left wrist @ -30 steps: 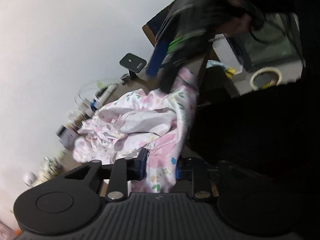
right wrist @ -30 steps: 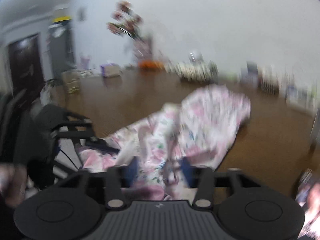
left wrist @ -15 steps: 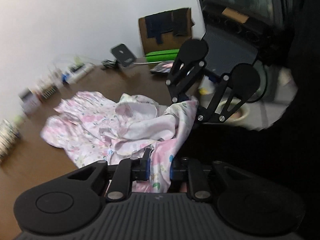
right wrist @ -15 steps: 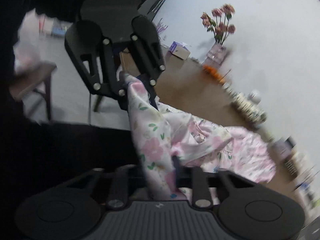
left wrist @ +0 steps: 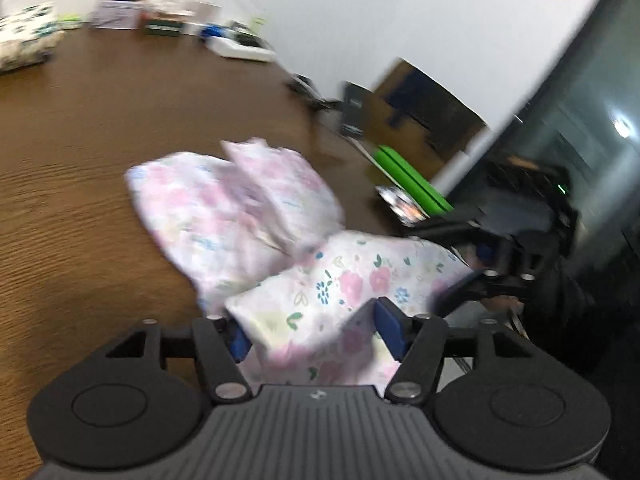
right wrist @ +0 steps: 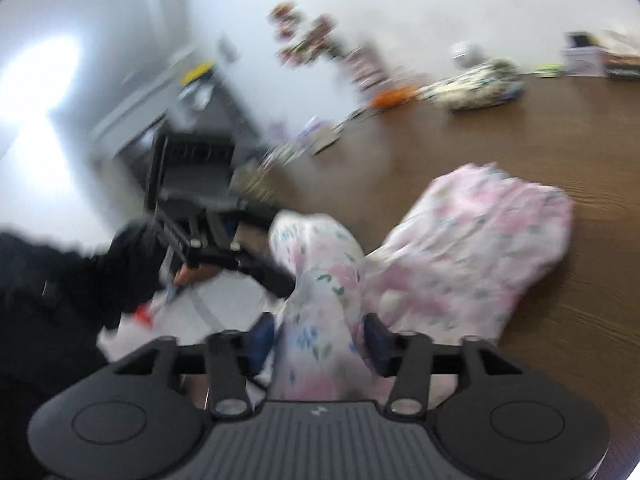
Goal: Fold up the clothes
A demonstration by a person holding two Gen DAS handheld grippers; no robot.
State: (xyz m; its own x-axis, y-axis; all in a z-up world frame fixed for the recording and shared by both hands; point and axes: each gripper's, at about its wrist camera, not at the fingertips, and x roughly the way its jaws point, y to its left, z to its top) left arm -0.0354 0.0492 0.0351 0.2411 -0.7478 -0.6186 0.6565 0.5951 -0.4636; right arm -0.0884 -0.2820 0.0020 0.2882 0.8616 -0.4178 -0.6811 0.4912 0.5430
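A pink floral garment (left wrist: 240, 208) lies bunched on the brown wooden table (left wrist: 80, 140), its near end trailing toward me. My left gripper (left wrist: 314, 336) has its jaws opening. Cloth hangs loosely between the blue pads (left wrist: 390, 332), which do not press on it. In the right wrist view the same garment (right wrist: 480, 232) spreads to the right, and a strip of it runs between the spreading jaws of my right gripper (right wrist: 318, 340), ungripped. Each gripper shows in the other's view: the right one (left wrist: 480, 264) at the garment's right edge, the left one (right wrist: 224, 240) at its left edge.
Boxes (left wrist: 120, 12) and a floral pouch (left wrist: 24, 40) line the far wall side of the table. A green flat item (left wrist: 412, 184) and a cardboard box (left wrist: 424, 120) stand at the right. A vase of flowers (right wrist: 320, 40) and a black chair (right wrist: 192, 172) stand beyond the table's edge (right wrist: 580, 128).
Both grippers were shut on the cloth half a second ago; their jaws now stand apart around it. Both hands have swung and rolled, and the lifted cloth edge has dropped toward the table.
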